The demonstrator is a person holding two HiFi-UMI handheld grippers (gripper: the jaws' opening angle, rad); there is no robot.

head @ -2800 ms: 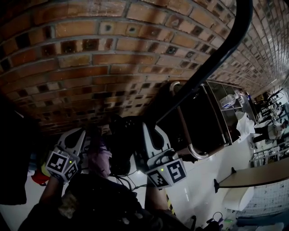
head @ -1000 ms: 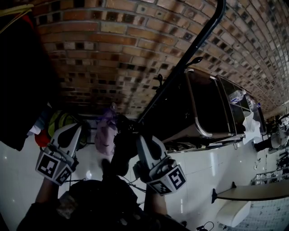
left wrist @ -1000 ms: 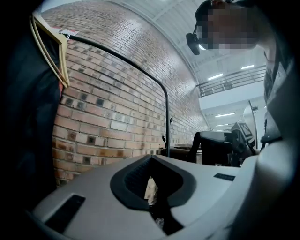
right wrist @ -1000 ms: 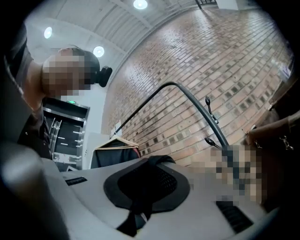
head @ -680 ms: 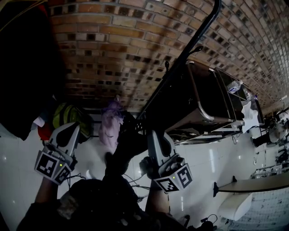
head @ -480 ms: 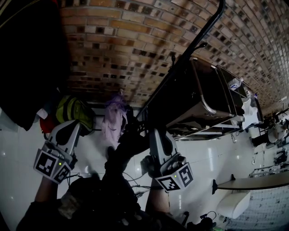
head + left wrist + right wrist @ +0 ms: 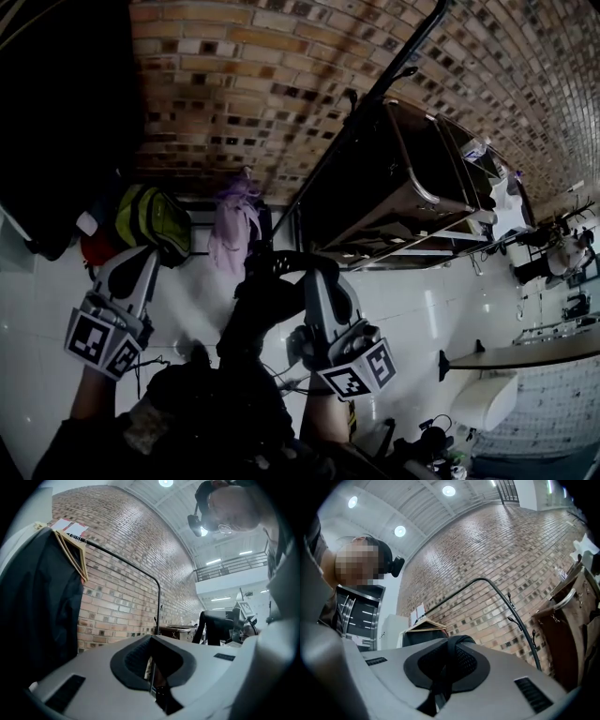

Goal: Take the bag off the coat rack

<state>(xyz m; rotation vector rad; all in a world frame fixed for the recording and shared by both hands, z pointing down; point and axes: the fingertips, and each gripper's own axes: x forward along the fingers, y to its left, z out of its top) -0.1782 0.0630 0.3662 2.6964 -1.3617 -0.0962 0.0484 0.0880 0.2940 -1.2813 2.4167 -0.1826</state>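
My right gripper (image 7: 317, 274) is shut on the black strap (image 7: 449, 654) of a black bag (image 7: 255, 314). The bag hangs below the jaws, in front of the person's body. It is off the coat rack (image 7: 375, 89), a black pole that runs up and right along the brick wall, with small hooks (image 7: 403, 71) on it. In the right gripper view the rack's bar (image 7: 487, 580) arches well beyond the jaws. My left gripper (image 7: 141, 261) is held to the left of the bag, shut, with nothing in it.
A dark coat on a wooden hanger (image 7: 70, 550) hangs at the rack's left end. A yellow-green backpack (image 7: 150, 217) and a purple cloth (image 7: 234, 225) lie at the wall's foot. A metal-framed cabinet (image 7: 412, 192) stands right of the rack, and a table (image 7: 525, 354) is further right.
The right gripper, with the bag's strap in it, has come down and slightly right, away from the rack pole. The left gripper has barely moved.
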